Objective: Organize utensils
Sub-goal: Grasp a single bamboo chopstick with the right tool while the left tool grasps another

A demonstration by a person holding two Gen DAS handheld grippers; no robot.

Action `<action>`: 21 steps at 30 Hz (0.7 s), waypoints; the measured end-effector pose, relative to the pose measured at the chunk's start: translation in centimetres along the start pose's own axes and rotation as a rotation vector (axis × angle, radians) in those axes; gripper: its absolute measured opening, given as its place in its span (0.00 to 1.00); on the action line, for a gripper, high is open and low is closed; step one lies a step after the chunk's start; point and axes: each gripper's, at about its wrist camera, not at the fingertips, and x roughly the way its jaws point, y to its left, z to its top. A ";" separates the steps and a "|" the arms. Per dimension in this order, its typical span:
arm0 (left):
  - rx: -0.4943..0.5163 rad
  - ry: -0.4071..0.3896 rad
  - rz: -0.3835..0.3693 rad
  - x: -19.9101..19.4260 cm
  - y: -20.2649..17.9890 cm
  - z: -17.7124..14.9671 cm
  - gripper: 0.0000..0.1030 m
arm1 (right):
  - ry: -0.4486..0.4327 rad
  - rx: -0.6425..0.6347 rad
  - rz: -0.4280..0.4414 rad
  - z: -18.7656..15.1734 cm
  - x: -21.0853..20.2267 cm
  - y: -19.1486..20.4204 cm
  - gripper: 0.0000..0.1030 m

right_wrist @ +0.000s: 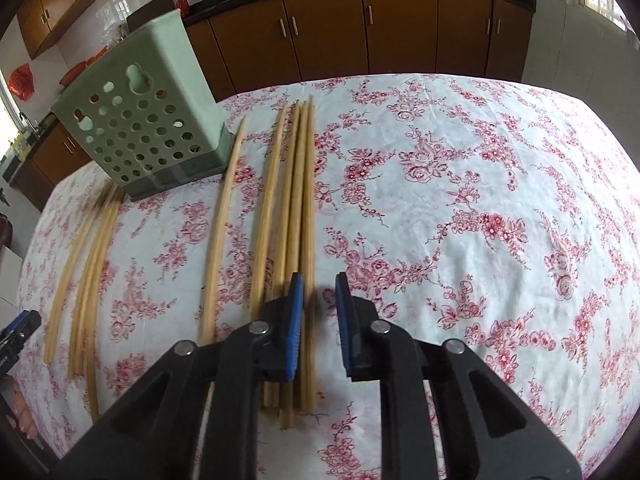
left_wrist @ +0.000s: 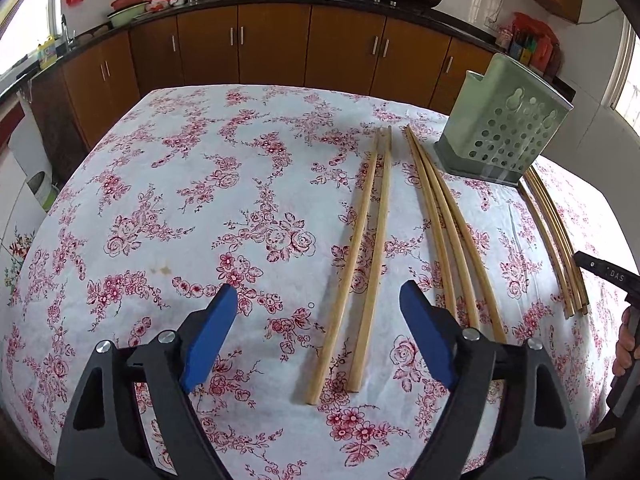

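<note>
1. A worktop (left_wrist: 200, 184) covered in a red floral cloth carries loose wooden chopsticks (left_wrist: 360, 256) lying in groups, running away from the viewer.
2. A pale green perforated utensil holder (left_wrist: 504, 128) stands upright near the far ends of the chopsticks.
3. The left claw (left_wrist: 316, 304) hovers with its jaws spread wide, holding nothing.
4. The right claw (right_wrist: 319, 312) is parted and empty, low beside a chopstick bundle (right_wrist: 298, 208).

In the right wrist view, the near ends of the four bundled chopsticks (right_wrist: 298, 240) are covered by the right tongs (right_wrist: 320, 312), and the chopsticks at the left (right_wrist: 90, 256) are smeared by blur. In the left wrist view, the far ends of the rightmost chopsticks (left_wrist: 554, 240) are hidden behind the green holder (left_wrist: 504, 136).
</note>
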 end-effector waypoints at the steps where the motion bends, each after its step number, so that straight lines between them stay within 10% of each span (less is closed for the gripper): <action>1: 0.003 0.001 -0.001 0.1 0.0 0.1 0.80 | -0.011 -0.005 -0.017 0.2 0.1 0.0 0.13; 21: 0.161 0.071 -0.065 2.5 -0.9 1.2 0.29 | -0.045 0.018 -0.073 0.0 -0.7 -2.4 0.08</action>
